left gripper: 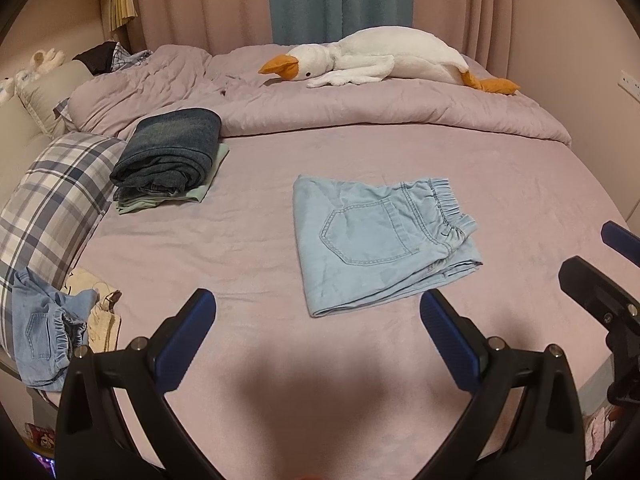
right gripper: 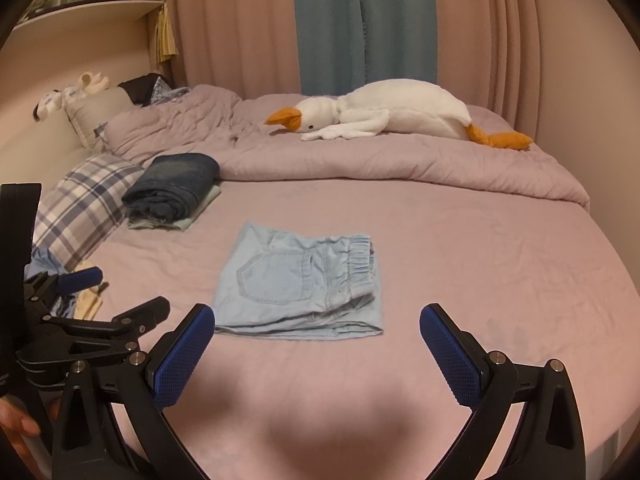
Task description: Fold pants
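Light blue denim pants (left gripper: pixel 376 240) (right gripper: pixel 300 284) lie folded into a flat rectangle in the middle of the bed, back pocket up, elastic waistband to the right. My left gripper (left gripper: pixel 318 312) hovers open just in front of the fold's near edge, touching nothing. My right gripper (right gripper: pixel 316 326) is open too, low over the sheet with the folded pants between and beyond its blue pads (right gripper: pixel 186 354). Each gripper shows in the other's view: the right gripper (left gripper: pixel 600 268) at the far right, the left gripper (right gripper: pixel 116 296) at the left.
A stack of folded dark jeans (left gripper: pixel 170 152) on a mint garment sits at the back left. Unfolded light denim (left gripper: pixel 44 332) and a cream cloth lie by a plaid pillow (left gripper: pixel 60 200). A plush goose (left gripper: pixel 384 60) rests on the bunched duvet (left gripper: pixel 360 108). A hand (right gripper: pixel 16 424) grips the left tool.
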{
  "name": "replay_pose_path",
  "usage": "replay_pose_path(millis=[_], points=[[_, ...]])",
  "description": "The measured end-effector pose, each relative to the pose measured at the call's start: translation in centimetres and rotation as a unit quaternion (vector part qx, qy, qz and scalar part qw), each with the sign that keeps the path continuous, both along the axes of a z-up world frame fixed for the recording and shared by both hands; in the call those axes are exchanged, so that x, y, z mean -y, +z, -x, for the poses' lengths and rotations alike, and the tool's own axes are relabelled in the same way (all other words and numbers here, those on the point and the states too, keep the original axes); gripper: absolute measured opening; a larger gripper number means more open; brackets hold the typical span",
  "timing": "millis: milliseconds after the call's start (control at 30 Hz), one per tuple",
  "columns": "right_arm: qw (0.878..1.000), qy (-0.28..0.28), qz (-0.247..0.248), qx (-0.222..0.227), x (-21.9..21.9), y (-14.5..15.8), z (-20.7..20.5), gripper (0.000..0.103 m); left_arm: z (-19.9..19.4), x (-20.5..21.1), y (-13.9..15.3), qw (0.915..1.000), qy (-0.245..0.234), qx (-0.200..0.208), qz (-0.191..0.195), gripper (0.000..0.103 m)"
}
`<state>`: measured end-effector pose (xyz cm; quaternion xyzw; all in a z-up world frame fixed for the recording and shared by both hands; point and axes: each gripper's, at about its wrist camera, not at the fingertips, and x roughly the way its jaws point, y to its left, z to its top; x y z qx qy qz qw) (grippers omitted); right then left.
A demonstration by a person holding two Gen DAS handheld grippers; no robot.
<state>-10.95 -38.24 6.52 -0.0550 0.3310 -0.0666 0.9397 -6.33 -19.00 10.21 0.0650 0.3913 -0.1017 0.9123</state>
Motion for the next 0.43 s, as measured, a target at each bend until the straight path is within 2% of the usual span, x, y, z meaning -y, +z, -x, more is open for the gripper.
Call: replay_pose_path(millis=[433], points=[[1.000, -0.003, 0.003, 0.002, 0.00, 0.02, 0.08, 0.102, 0.07, 0.41, 0.19, 1.0000, -0.004, 0.001, 0.001, 0.102]])
